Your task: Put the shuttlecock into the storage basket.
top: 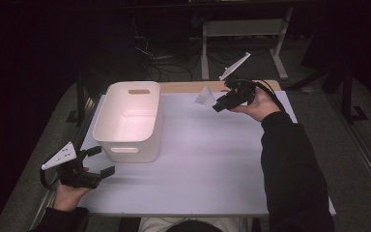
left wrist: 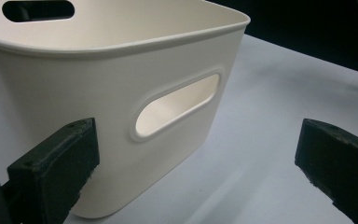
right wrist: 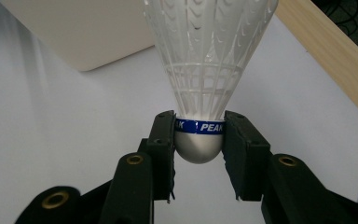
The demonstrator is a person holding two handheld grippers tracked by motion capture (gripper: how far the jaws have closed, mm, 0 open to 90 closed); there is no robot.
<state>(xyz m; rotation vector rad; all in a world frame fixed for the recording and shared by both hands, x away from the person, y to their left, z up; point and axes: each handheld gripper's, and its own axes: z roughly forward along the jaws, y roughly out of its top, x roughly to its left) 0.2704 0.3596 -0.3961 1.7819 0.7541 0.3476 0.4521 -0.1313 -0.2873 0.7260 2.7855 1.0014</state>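
Clamped between the jaws of the right gripper (top: 218, 103), a white plastic-skirted shuttlecock with a rounded white cork base and a blue printed band (right wrist: 200, 93) is held above the far right part of the pale white worktop (top: 207, 159). In the right gripper view the two black jaws are seen pressed against opposite sides of the base at the blue band, with the mesh skirt flaring away from the gripper. In the high view the shuttlecock (top: 205, 98) is pointed to the left, towards the cream rectangular plastic bin with oval handle cut-outs (top: 128, 121), from which it is kept well apart. The bin is set upright on the left half of the worktop, and its inside is seen to be bare in the high view. A strip of light wooden board (top: 193, 86) is seen along the far edge of the worktop, behind the right gripper. The left gripper (top: 99, 162) is held low at the near left corner, just beside the near wall of the bin; its jaws are spread wide apart with nothing between them. In the left gripper view the bin's near wall and its handle slot (left wrist: 177, 105) are faced closely by the open jaws, one of which is seen in front of the bin's lower wall.
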